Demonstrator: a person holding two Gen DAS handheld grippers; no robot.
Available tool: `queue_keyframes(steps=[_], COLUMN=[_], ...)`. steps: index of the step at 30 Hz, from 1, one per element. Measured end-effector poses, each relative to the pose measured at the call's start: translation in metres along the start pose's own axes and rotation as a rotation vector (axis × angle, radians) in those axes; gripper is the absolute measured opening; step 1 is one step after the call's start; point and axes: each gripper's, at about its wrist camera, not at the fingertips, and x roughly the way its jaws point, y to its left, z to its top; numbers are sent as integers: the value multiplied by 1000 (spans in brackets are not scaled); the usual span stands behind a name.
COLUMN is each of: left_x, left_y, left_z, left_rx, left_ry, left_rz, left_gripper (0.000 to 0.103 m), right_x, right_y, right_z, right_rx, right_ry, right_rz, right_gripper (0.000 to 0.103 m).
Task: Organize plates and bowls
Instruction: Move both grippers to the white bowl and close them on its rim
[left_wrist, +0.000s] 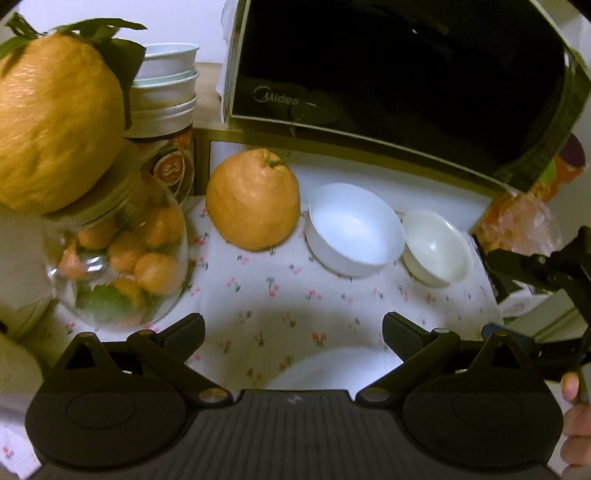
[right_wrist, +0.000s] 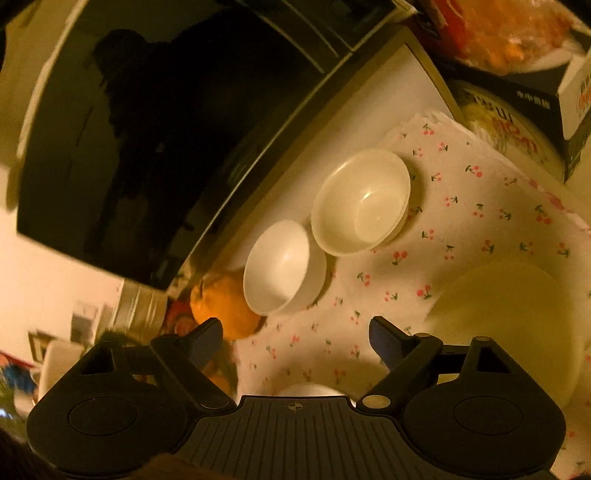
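The left gripper (left_wrist: 293, 332) is spread wide with nothing between its fingers, poised above the cherry-print cloth (left_wrist: 280, 291) that covers the bench. The right gripper (right_wrist: 295, 343) is likewise spread and empty; its blue finger pads (right_wrist: 386, 345) hang over the same cloth. Landmark: the black Midea microwave (left_wrist: 399, 74), which sits on a raised shelf at the back. Directly in front of the microwave, on the cloth, two bowls stand upright side by side — a white bowl (left_wrist: 354, 229) and a smaller cream bowl (left_wrist: 436, 247), rims just beside each other; whether they touch cannot be told. In the right wrist view the same pair appears, the white bowl (right_wrist: 282, 266) nearer the fruit and the cream bowl (right_wrist: 360, 203) beyond it. A large orange citrus fruit (left_wrist: 253, 199) rests in front of the microwave's left end, just beside the white bowl. Farther left of the microwave stands a glass jar (left_wrist: 122, 258) holding small orange fruits, with a second large citrus (left_wrist: 55, 122) on top of it, and behind that a stack of pale bowls (left_wrist: 166, 92). A white plate (left_wrist: 332, 369) lies on the cloth well in front of the microwave, partly hidden below the left gripper; in the right wrist view a pale plate (right_wrist: 509, 325) lies to the right of the right gripper.
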Motion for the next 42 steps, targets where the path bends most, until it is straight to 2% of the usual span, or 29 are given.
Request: queue_keyframes(steps=[5,6,13,20,23,25,27,32,36,42], left_x=[23,26,52,65,70,74,79,88,97,101], left_y=[5,5,0,5,4,2,0,-3,2,11], left_z=[13,14,25,27,28,28,28,31,32,30], left_rx=[-52,-63,-96,-175,-185,-189,-199,-229,-270,-323], left_ry=[-10,-7,-13,-37,-54,-52,-47,-54,-60,-57], left_rz=[-26,-34,-97,-160,-168,-175,-182,-176,-163,-166], left_gripper=[99,95,80,70,63,52,47,43,39,31], right_x=[22,26,57,72,76,78,81,87,90,92], right_y=[-8,-7,-7,-14,-14,-13,-14,-14,-15,-24], right_z=[11,11,17,16,16,16,16,16,17,17], right_rx=[92,101,138,191,193,198,208,205,201,218], right_ry=[25,28,52,38,26,19,15,4,-1,-16], right_rz=[50,53,44,54,44,37,32,24,19,17], right_gripper=[88,88,88,87,82,75,67,58,41,33])
